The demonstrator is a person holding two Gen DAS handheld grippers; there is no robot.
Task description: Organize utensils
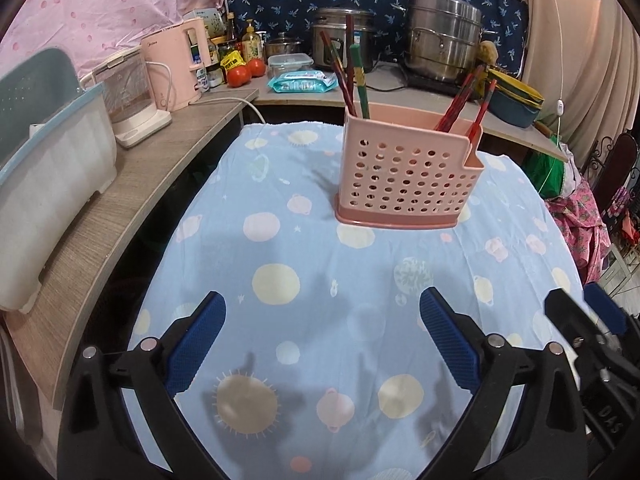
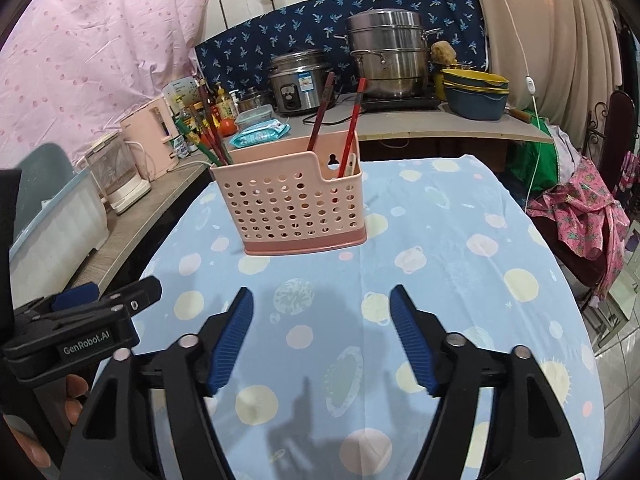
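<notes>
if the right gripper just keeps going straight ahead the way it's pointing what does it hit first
Most likely the pink utensil holder, which stands on the tablecloth ahead and slightly left of the open right gripper. Only bare cloth lies between them, though depth is hard to judge through the fisheye.

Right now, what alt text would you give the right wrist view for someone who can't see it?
A pink perforated utensil holder stands upright on a blue planet-print tablecloth, with chopsticks leaning out of its compartments. The open, empty right gripper hovers in front of it, with the left gripper at the left edge. Steel pots sit on the counter behind.
</notes>
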